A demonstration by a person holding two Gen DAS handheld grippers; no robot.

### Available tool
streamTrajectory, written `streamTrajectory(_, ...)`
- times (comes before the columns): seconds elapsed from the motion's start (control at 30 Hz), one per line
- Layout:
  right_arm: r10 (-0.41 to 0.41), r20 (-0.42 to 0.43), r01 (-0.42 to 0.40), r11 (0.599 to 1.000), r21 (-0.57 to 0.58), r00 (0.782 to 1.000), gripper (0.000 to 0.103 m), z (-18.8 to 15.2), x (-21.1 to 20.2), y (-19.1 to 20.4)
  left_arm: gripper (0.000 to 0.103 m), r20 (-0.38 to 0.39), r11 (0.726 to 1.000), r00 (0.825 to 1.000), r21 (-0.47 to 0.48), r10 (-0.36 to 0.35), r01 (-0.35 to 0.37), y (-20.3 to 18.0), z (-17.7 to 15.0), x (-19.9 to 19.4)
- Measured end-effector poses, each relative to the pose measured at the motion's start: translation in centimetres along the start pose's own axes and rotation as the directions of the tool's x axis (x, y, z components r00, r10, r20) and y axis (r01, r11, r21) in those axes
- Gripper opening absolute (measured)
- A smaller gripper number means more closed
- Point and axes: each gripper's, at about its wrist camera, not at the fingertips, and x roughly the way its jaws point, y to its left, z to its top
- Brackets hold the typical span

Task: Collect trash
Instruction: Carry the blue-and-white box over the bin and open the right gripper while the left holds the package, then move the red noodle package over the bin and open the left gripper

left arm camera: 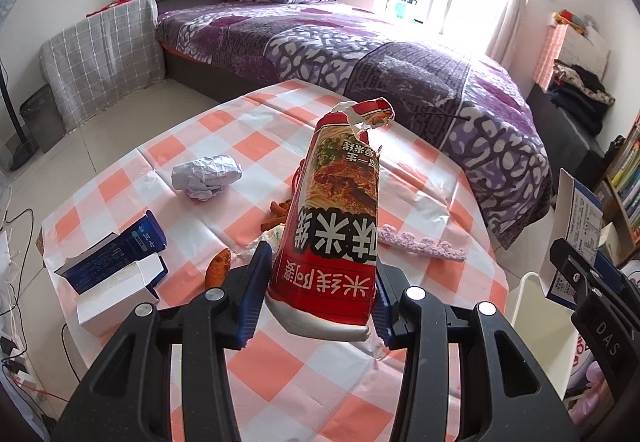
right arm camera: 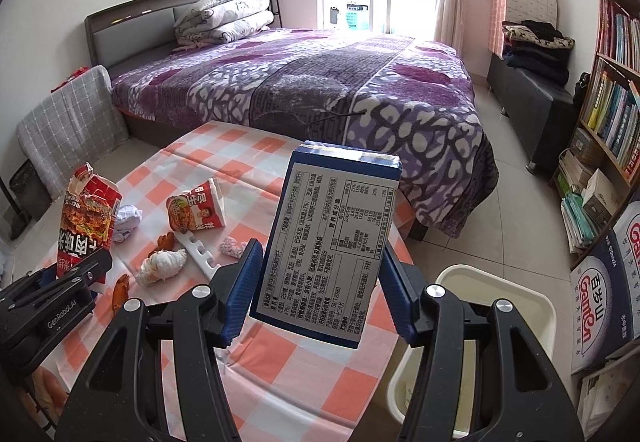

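My left gripper [left arm camera: 318, 290] is shut on a torn red noodle wrapper [left arm camera: 336, 218] and holds it upright above the checked tablecloth [left arm camera: 192, 146]; the wrapper also shows in the right wrist view [right arm camera: 86, 218]. My right gripper [right arm camera: 316, 282] is shut on a blue and white carton [right arm camera: 328, 250], held above the table's right edge; the carton also shows in the left wrist view [left arm camera: 572, 234]. A white bin [right arm camera: 496, 294] stands on the floor below right. On the table lie a crumpled paper ball [left arm camera: 206, 176], an open blue box [left arm camera: 116, 262], a second noodle packet [right arm camera: 196, 210] and a crumpled tissue [right arm camera: 162, 266].
Orange snack bits [left arm camera: 218, 266] and a pink knitted strip [left arm camera: 420, 242] lie on the table, with a white plastic strip [right arm camera: 198, 250]. A bed [right arm camera: 320, 90] stands beyond the table. A bookshelf [right arm camera: 612, 102] and stacked boxes [right arm camera: 600, 282] stand at the right.
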Motion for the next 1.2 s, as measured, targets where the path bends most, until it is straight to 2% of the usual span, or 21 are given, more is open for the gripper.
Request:
streamTrajectory(0.43,-0.091,-0.117,0.101,0.992,0.080,0.989,0.055,-0.6,1.3,-5.8,0.045,-0.034,0.998,0.999,0.054,-0.037,0.039,-3.3,-0.7,1.0)
streamTrajectory(0.67,-0.125,-0.240,0.164,0.975,0.149,0.963,0.056,-1.7,2.7,-10.0,0.045,-0.057,0.993,0.996,0.092,-0.067,0.072,-5.8,-1.5,1.7)
streamTrajectory(0.77,-0.155,-0.263,0.203,0.965,0.166,0.952,0.059,-2.1,2.8,-11.6,0.045,-0.074,0.989,0.993,0.112,-0.090,0.098,-7.1,-1.9,2.0)
streamTrajectory(0.83,-0.172,-0.264,0.226,0.956,0.189,0.949,0.072,-2.2,2.5,-12.8,0.045,-0.094,0.985,0.989,0.116,-0.118,0.129,-8.0,-2.2,2.3)
streamTrajectory(0.93,-0.200,-0.255,0.258,0.940,0.221,0.946,0.080,-2.3,2.0,-14.4,0.045,-0.119,0.978,0.981,0.130,-0.150,0.165,-9.7,-2.7,2.7)
streamTrajectory(1.07,-0.221,-0.246,0.284,0.923,0.260,0.944,0.084,-2.3,1.4,-16.4,0.045,-0.152,0.963,0.970,0.162,-0.191,0.215,-12.2,-3.7,3.0)
streamTrajectory(1.2,-0.235,-0.237,0.299,0.909,0.290,0.943,0.084,-2.4,0.8,-18.1,0.045,-0.200,0.945,0.949,0.174,-0.243,0.278,-14.7,-4.8,3.5)
